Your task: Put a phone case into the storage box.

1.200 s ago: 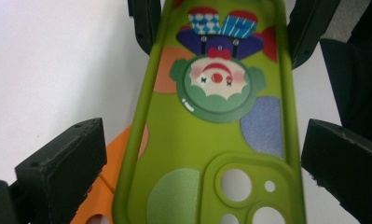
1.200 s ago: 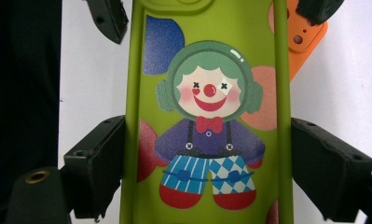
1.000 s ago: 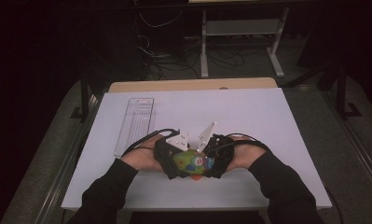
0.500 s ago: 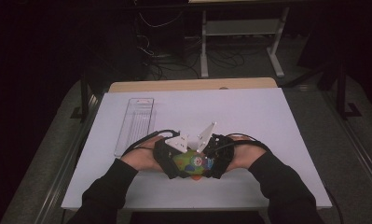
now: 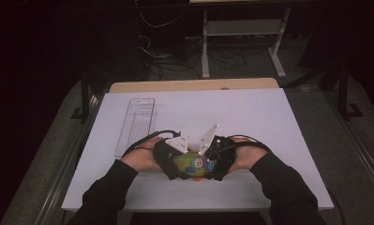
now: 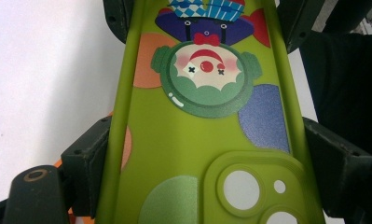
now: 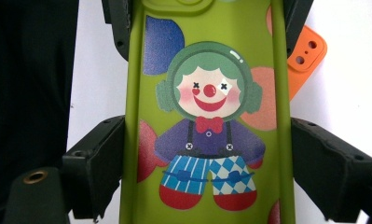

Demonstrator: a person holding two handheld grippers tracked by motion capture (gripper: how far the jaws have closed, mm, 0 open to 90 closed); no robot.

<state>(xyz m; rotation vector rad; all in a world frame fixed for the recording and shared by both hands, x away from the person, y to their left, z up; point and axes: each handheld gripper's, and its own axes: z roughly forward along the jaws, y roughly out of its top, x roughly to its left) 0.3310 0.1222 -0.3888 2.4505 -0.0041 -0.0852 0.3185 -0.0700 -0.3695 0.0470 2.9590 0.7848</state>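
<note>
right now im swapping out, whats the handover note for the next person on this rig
Left tongs: just closed, pads on both long edges of the green clown phone case, camera-cutout end.
Right tongs: clamped on the same case's other end.
The case is held between both hands near the table's front edge; an orange phone case lies under it, a clear tray at far left.
Done: two-handed grip. Left: whatever follows with the case.

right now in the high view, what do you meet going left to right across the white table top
clear ribbed plastic tray → the person's left hand → left gripper → lime green phone case with a clown print, clamped from both ends → right gripper → the person's right hand
</note>
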